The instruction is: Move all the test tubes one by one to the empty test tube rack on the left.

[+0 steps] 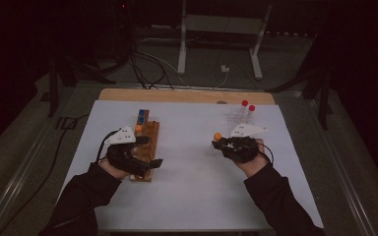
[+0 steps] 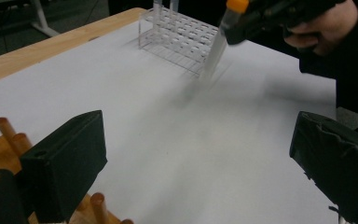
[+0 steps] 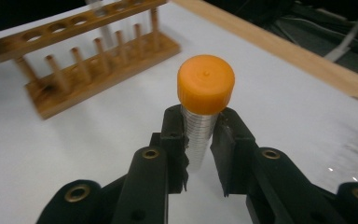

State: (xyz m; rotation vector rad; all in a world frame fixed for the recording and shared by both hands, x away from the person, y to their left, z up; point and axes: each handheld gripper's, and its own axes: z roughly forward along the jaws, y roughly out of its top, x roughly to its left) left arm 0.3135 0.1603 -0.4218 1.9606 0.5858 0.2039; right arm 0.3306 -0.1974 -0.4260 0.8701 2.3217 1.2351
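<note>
Orange-capped clear plastic tube (image 3: 204, 109), pinched just under its cap between the pressed-together jaws of our right gripper (image 3: 199, 140), looks light, stiff and slippery, so we grip there firmly, while our left gripper (image 2: 191, 158) stands spread and empty.

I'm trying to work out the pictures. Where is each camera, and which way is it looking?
High view: above the person's side, looking forward and down at the table; both forearms show.
Left gripper view: rides the left gripper, facing the clear rack; open jaws show.
Right gripper view: rides the right gripper, facing the wooden rack; jaws clamp the orange-capped tube.
Shared: both gripper views show that tube.
</note>
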